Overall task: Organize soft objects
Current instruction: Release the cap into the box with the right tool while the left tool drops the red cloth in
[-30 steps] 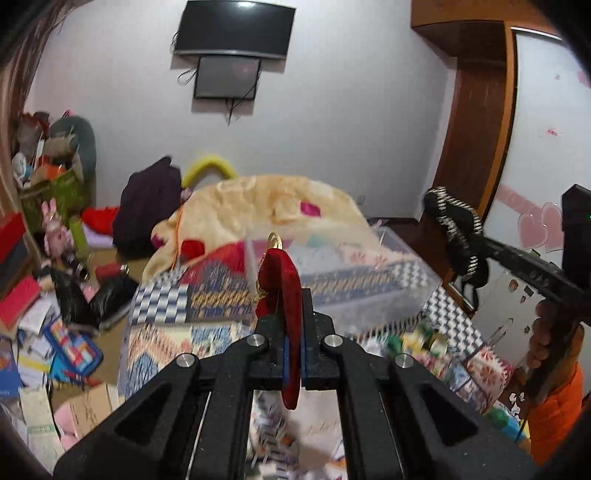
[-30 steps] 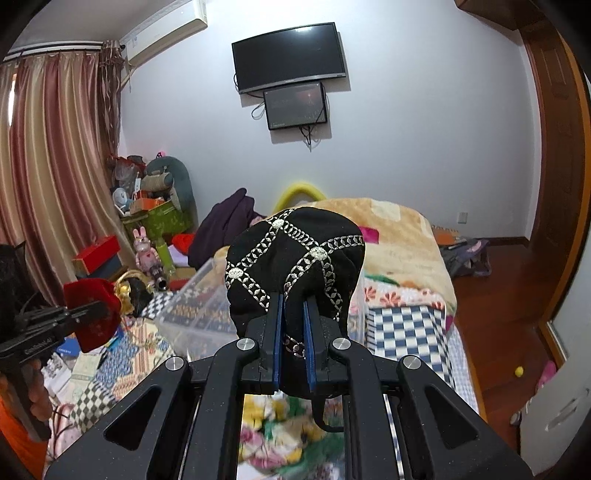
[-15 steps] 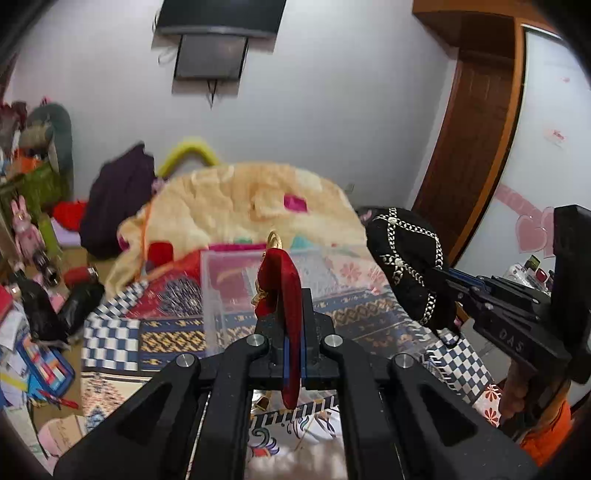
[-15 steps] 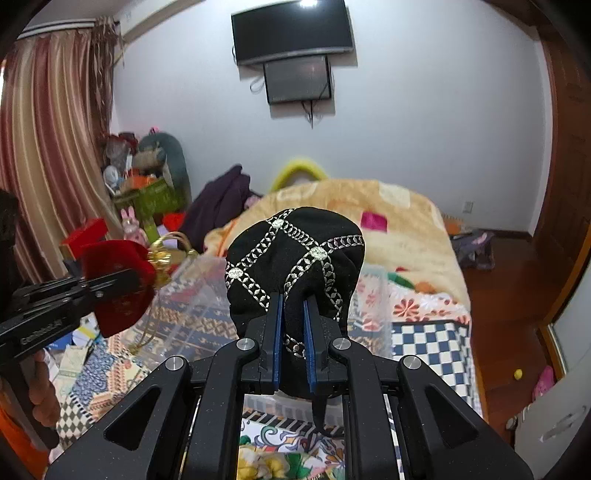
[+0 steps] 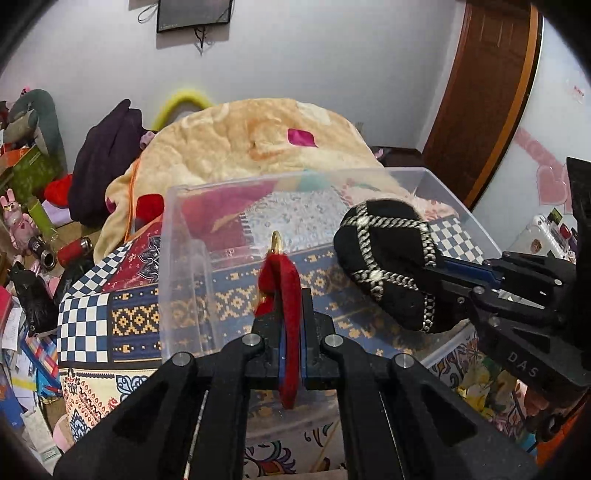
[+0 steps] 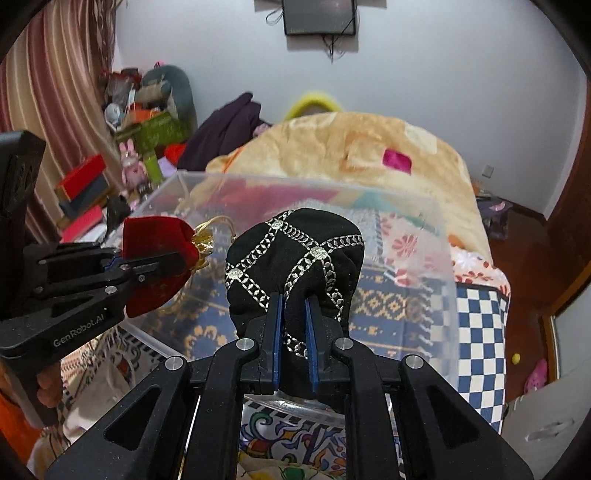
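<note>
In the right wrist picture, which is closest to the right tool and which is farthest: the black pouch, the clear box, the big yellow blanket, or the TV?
1. Black pouch: between the jaws of the right tool, which are opening.
2. Clear plastic box: just beyond and below the pouch.
3. Yellow blanket: heaped behind the box.
4. TV: high on the back wall, farthest.

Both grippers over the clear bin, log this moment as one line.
left gripper: shut on red pouch | right gripper: jaws opening, black pouch between | clear bin: below
</note>
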Motion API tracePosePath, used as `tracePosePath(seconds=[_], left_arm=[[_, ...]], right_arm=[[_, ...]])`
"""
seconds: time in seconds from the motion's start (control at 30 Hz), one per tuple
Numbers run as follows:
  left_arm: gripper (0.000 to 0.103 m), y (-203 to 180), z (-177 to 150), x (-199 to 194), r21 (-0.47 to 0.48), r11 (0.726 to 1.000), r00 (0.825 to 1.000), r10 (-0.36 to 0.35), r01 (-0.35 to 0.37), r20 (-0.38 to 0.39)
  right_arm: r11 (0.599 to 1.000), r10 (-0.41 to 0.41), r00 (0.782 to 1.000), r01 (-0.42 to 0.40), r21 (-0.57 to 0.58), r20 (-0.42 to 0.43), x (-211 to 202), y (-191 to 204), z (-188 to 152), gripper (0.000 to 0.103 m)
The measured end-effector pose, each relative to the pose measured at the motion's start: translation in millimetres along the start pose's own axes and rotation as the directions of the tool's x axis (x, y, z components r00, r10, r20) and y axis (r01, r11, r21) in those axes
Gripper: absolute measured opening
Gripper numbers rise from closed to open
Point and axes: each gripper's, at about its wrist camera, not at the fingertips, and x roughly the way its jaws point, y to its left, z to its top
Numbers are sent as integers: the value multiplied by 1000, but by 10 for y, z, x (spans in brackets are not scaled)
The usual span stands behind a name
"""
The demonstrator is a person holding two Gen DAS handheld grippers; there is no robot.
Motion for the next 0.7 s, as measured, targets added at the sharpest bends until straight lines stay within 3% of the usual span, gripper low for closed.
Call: tracePosePath(seconds=[0.27, 0.53, 0.63, 0.7], left_arm=[[5, -78, -14, -94, 39, 999, 1000, -15, 15, -1], [21, -161, -4, -493, 64, 998, 996, -28, 23, 79], [24, -178, -34, -698, 60, 997, 992, -46, 39, 116], [24, -202, -91, -820, 71, 997, 989, -54, 44, 137]], right_arm=[[1000, 16, 1000, -16, -3, 15, -158, -62, -24, 14], [999, 0, 995, 3, -32, 99, -526, -19, -62, 15], [1000, -10, 989, 14, -26, 149, -712, -20, -94, 22], [1000, -9, 983, 13, -20, 183, -829, -25, -134, 34]])
